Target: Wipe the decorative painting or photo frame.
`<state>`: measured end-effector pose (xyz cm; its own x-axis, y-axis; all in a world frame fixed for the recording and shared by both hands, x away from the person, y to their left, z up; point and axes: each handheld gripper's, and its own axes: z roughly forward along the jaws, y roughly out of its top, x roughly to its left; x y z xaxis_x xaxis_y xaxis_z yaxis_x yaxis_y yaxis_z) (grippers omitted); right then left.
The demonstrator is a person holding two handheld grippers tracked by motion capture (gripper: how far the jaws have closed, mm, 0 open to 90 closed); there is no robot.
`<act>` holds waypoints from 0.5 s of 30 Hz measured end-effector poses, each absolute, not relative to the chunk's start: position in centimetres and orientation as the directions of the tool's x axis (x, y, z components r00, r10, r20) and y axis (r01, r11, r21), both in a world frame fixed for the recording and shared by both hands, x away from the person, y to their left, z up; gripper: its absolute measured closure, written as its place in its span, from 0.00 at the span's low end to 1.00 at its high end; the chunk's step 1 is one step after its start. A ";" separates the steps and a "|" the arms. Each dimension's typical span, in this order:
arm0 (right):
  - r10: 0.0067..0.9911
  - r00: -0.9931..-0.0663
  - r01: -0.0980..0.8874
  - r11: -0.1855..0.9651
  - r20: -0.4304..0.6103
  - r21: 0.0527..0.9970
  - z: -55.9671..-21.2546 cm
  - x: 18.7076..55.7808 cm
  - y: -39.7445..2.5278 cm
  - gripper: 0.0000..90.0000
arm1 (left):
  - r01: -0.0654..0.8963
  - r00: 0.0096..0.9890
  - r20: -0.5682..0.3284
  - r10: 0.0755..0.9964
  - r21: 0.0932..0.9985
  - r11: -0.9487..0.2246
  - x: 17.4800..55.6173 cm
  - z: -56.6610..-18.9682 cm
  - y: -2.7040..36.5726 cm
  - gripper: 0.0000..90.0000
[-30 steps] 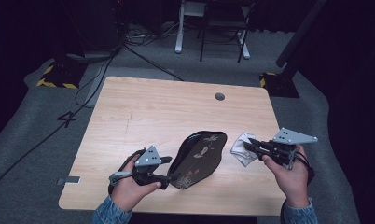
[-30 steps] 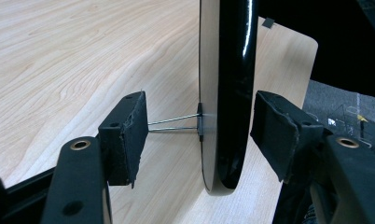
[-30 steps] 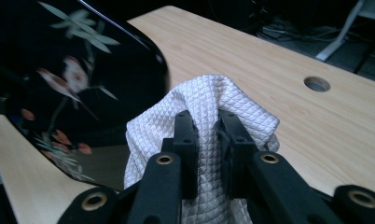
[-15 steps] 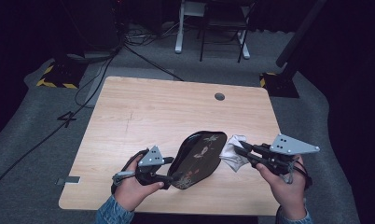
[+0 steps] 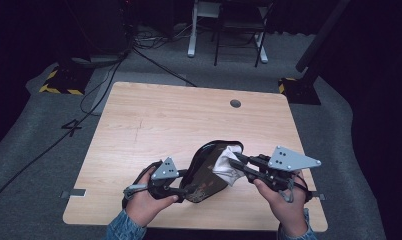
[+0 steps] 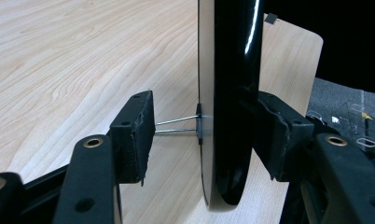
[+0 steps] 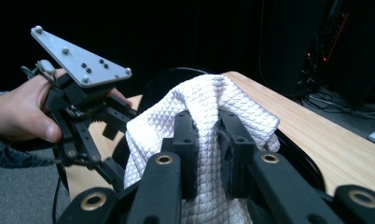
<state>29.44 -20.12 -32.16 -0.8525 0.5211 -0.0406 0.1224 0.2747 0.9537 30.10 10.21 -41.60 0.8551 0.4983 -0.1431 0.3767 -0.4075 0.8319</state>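
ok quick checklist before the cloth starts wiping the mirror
1. Cloth pinched in the right gripper: ok, fabric bunched between both jaws.
2. Mirror standing on edge on the table: ok.
3. Left gripper firm on the mirror: cannot tell; one jaw touches it, the other stands apart with two thin pins across the gap.
4. Cloth on the mirror: ok, at its upper edge.
5. Table around the mirror free of clutter: ok.

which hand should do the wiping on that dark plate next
Right. The right gripper is shut on the white cloth, already pressed against the dark plate. The left gripper straddles the plate's edge, propping it upright.
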 end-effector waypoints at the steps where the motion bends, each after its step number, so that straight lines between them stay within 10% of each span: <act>1: 0.517 -0.855 0.119 0.275 -0.043 0.954 -32.2 29.5 -19.8 0.88 | 0.375 0.857 -0.141 0.496 0.831 -0.410 30.1 -41.6 10.2 0.48; 15: 0.502 -0.861 0.092 0.312 -0.082 0.946 -32.4 30.5 -16.4 0.88 | 0.393 0.871 -0.183 0.457 0.817 -0.423 30.4 -42.0 9.8 0.69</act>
<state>30.47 -16.42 -32.43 -0.8610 0.5020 -0.0819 0.0921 0.3122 0.9456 30.36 9.78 -42.01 0.8706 0.4569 -0.1825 0.3930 -0.4226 0.8167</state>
